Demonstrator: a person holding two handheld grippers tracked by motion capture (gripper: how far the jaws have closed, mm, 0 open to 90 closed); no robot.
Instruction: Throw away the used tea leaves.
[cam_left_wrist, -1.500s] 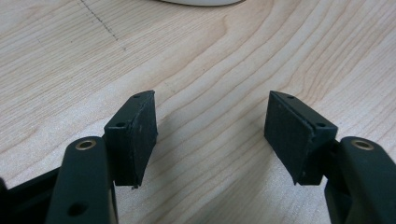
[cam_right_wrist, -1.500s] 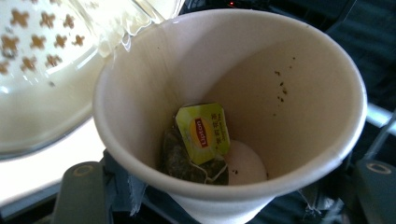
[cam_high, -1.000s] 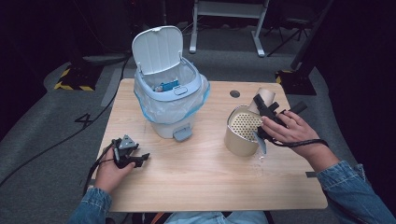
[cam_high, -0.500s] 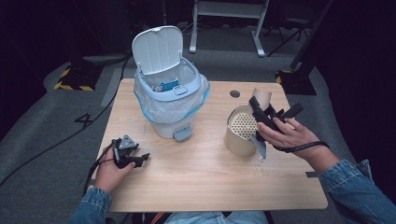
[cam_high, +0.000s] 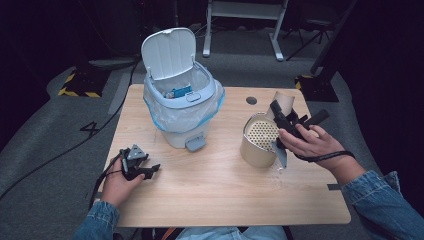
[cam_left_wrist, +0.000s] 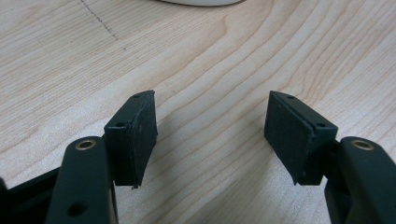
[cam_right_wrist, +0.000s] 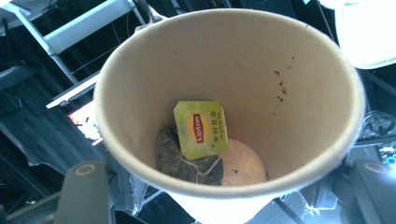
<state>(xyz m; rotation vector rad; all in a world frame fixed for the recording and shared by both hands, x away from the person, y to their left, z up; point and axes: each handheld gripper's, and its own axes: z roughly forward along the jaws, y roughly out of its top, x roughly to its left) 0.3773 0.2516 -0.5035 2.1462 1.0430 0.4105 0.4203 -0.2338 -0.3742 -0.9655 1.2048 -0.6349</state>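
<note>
gripping a paper cup (cam_right_wrist: 243, 107) in right jaws, lipton tea bag tag (cam_right_wrist: 201, 128) inside, left jaws open

Bright tabletop, dark surroundings, soft focus

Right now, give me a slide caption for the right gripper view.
Paper cup gripped by the right tool, a used tea bag with its yellow-green tag lying inside.

Dim room, grey carpet floor (cam_high: 60, 150), light wooden table (cam_high: 225, 200), perhaps a white metal stand (cam_high: 245, 15) behind.
</note>
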